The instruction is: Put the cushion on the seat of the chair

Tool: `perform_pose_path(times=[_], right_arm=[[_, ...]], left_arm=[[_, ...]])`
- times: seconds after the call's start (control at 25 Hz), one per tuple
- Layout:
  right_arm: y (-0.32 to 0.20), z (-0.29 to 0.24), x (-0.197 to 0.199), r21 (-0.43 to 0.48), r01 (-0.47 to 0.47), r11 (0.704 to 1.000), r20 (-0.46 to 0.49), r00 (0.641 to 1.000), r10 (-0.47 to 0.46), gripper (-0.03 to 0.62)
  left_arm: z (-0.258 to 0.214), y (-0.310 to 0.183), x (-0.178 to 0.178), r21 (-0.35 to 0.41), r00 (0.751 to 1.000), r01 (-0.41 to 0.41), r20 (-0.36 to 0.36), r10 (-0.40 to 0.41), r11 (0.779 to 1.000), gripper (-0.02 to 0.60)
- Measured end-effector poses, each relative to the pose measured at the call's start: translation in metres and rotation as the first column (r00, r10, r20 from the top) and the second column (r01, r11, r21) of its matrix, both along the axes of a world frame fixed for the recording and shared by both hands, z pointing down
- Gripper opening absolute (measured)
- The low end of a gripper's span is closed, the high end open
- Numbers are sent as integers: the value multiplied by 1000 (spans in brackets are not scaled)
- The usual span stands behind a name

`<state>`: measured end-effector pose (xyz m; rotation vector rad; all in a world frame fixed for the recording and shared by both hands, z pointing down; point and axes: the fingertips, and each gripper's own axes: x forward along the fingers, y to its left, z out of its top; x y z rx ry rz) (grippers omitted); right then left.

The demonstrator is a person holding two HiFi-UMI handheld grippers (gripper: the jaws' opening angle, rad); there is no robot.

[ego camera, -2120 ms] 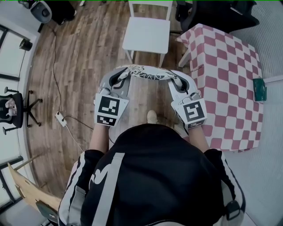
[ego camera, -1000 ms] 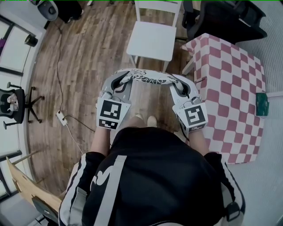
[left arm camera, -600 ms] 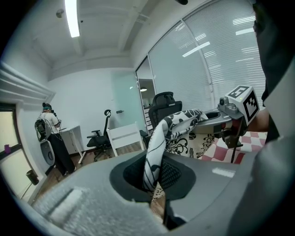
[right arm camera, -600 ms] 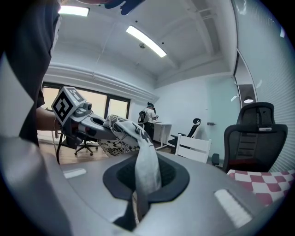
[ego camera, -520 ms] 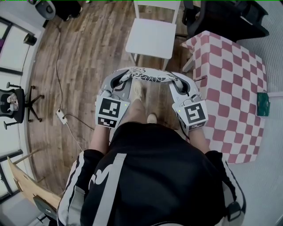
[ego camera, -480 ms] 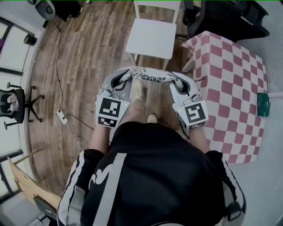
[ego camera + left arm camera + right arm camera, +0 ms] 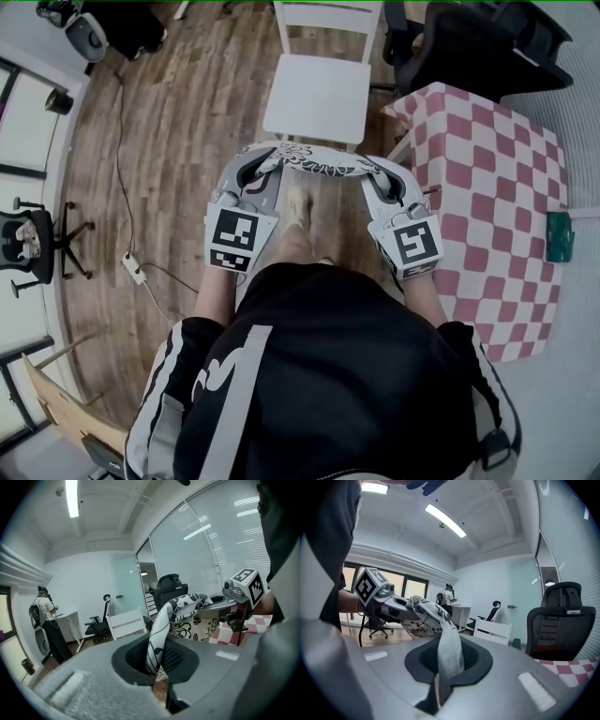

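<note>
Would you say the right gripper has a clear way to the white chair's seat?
Probably yes: the right gripper, shut on the cushion, faces the white chair's seat across bare wooden floor, and the checkered table stands off to its side.

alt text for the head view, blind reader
From above, a person holds a patterned cushion between the left gripper and right gripper, both shut on its ends. A white chair stands just ahead, a red-checked table to its right.

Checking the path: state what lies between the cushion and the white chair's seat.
Head view: nothing but a thin strip of bare wooden floor shows between the patterned cushion and the chair seat.
</note>
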<state>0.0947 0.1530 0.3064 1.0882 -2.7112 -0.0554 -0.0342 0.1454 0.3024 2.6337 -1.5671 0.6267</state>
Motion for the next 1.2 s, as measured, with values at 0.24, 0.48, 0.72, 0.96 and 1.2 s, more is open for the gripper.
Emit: perform_pose_path(times=[0.24,0.48,0.72,0.96,1.2], right_arm=[[-33,4,-6,-8,-19,1000,-8,1000,19,14],[-66,9,-17,-24,-33,999,-12,999,33,14],[-105,10,-29,-30,-58,998,-16,998,57,14],[-142,8,-36,-30,-93,995,-22,995,92,14],[-176,7,-47,-39,-114,993,-37,993,113,14]], left_arm=[[6,-34,-6,-8,1000,-16,1,16,1000,15],[10,-68,-18,-27,999,-37,-4,36,999,15],[12,-108,-29,-37,998,-62,-4,62,997,15],[12,-147,-36,-45,995,-102,-6,102,994,15],[11,-184,-46,-49,992,-128,-14,128,990,15]])
